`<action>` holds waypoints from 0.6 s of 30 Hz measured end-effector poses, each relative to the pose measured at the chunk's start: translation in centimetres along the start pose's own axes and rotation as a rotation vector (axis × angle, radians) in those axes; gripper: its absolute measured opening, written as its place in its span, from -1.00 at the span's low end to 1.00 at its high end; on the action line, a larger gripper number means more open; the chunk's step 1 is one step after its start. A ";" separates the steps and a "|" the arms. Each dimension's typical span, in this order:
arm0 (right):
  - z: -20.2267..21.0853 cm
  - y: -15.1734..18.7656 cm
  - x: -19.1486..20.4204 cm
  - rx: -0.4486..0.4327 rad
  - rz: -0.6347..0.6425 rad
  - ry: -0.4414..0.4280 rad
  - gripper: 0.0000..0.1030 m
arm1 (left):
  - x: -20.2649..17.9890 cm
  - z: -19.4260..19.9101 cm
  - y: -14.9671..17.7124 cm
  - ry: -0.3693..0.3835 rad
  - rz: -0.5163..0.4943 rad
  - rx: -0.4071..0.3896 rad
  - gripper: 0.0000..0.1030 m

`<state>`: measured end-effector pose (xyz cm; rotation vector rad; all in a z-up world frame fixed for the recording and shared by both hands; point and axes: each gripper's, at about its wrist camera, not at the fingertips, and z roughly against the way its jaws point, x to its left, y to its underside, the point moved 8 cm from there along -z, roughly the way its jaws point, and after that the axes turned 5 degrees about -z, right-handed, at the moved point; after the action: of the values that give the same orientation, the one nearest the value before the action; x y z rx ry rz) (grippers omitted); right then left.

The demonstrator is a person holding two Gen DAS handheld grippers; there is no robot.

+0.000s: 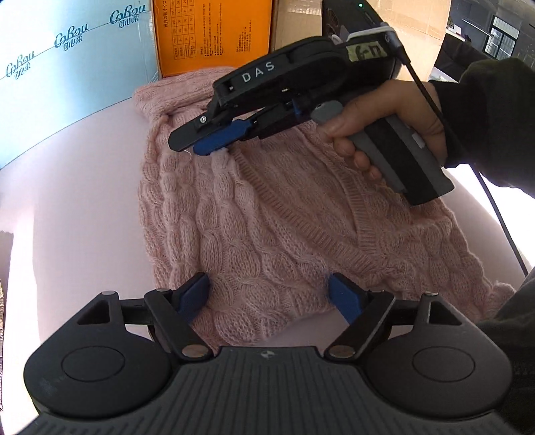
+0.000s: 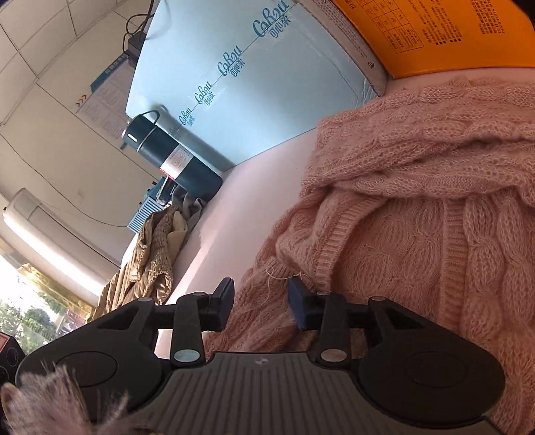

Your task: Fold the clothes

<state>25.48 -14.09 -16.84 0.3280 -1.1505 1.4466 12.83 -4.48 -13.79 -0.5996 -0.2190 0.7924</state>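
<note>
A pink cable-knit sweater [image 1: 267, 214] lies folded on the pale pink tabletop [image 1: 77, 207], its ribbed V-neck facing up. My left gripper [image 1: 269, 294] stands open over the sweater's near edge; the knit lies between its blue pads [image 1: 344, 296], which do not press on it. A hand holds my right gripper [image 1: 200, 144] at the sweater's far left part, tips down on a raised ridge of knit. In the right wrist view, the right gripper [image 2: 261, 304] is open, and the sweater's [image 2: 418, 234] edge with a loose thread lies between its fingers.
A light blue printed box [image 1: 60, 77], an orange box [image 1: 214, 30] and a cardboard box [image 1: 294, 23] stand along the far edge. A dark flask [image 2: 170, 157] and a beige garment pile [image 2: 147, 264] sit at the left. A black cable [image 1: 498, 214] hangs at the right.
</note>
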 end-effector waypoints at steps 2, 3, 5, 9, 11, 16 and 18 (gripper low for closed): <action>1.1 -0.1 0.7 -0.028 -0.006 -0.004 -0.15 | -0.2 0.3 0.0 -0.017 -0.003 -0.005 0.50; 1.8 -0.2 1.1 -0.046 -0.010 -0.009 -0.11 | -0.4 0.8 0.1 -0.030 -0.006 -0.016 0.51; 4.2 -0.2 2.0 -0.093 -0.002 -0.021 0.03 | -0.6 1.7 0.3 -0.062 -0.006 -0.047 0.54; 9.1 1.3 3.5 -0.136 0.077 0.012 0.26 | -1.2 3.7 0.9 -0.113 0.016 -0.092 0.56; 11.3 2.9 4.0 -0.127 0.133 0.047 0.26 | -1.6 4.5 1.6 -0.127 0.034 -0.103 0.56; 14.8 9.3 4.9 0.004 0.360 0.146 0.29 | -3.2 6.3 3.4 -0.125 0.094 -0.089 0.57; 15.8 11.7 5.0 0.043 0.432 0.171 0.29 | -4.4 6.7 4.1 -0.122 0.102 -0.081 0.57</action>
<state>7.44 -21.23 -10.83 -0.0208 -1.0920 1.8384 4.66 -2.54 -10.56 -0.6433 -0.3356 0.9235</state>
